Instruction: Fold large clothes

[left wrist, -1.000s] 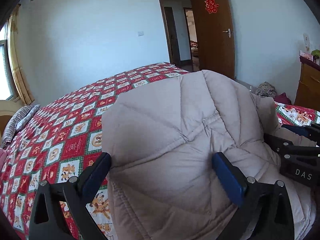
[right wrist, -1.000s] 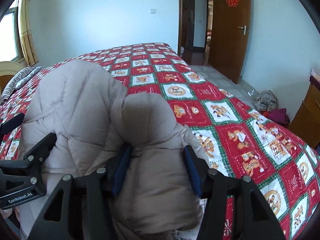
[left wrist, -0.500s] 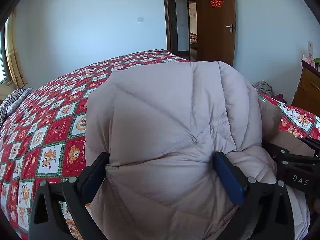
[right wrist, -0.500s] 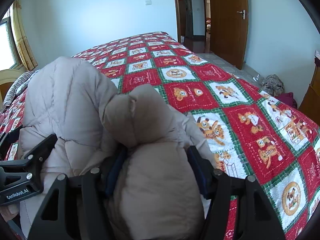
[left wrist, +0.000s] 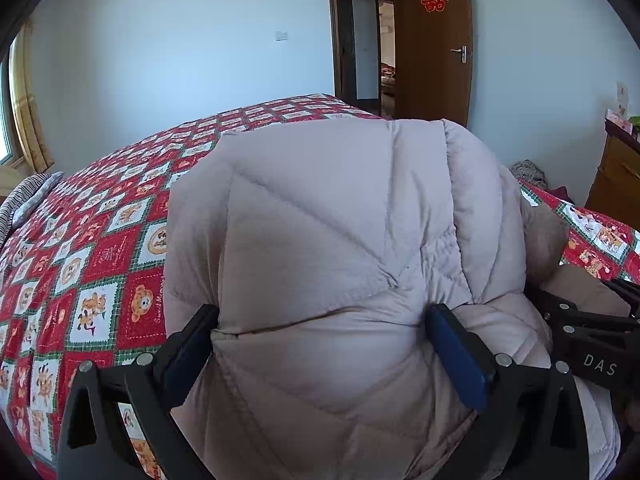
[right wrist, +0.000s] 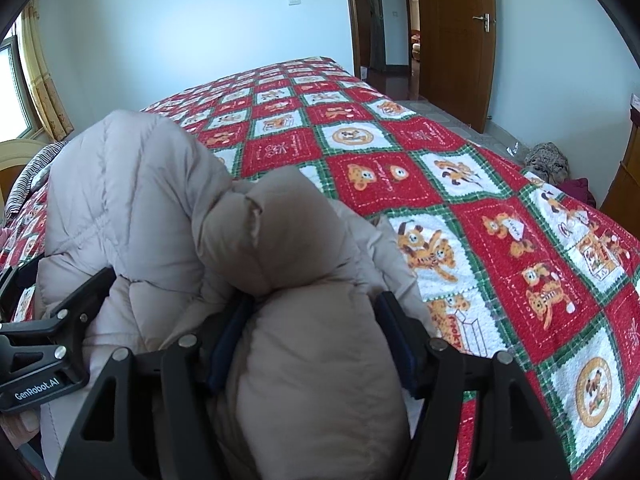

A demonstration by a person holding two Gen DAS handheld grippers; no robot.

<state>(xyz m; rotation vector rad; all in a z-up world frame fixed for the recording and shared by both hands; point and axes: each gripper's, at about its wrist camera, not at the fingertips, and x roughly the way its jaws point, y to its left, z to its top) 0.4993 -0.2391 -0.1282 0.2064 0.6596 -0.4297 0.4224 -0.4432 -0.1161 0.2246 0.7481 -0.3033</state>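
both grippers' jaws clamp the puffy beige coat [left wrist: 320, 220] over the bedspread [right wrist: 480, 184]

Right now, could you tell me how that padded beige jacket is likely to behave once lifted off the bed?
Probably floppy: the jacket bulges and creases around the left claw. Likely light for its bulk, given the puffy quilting. It may slump once released, since it mounds loosely between the right claw pads.

Right gripper [right wrist: 316, 332] jaws clamp beige jacket [right wrist: 296, 344] over quilt [right wrist: 460, 184].
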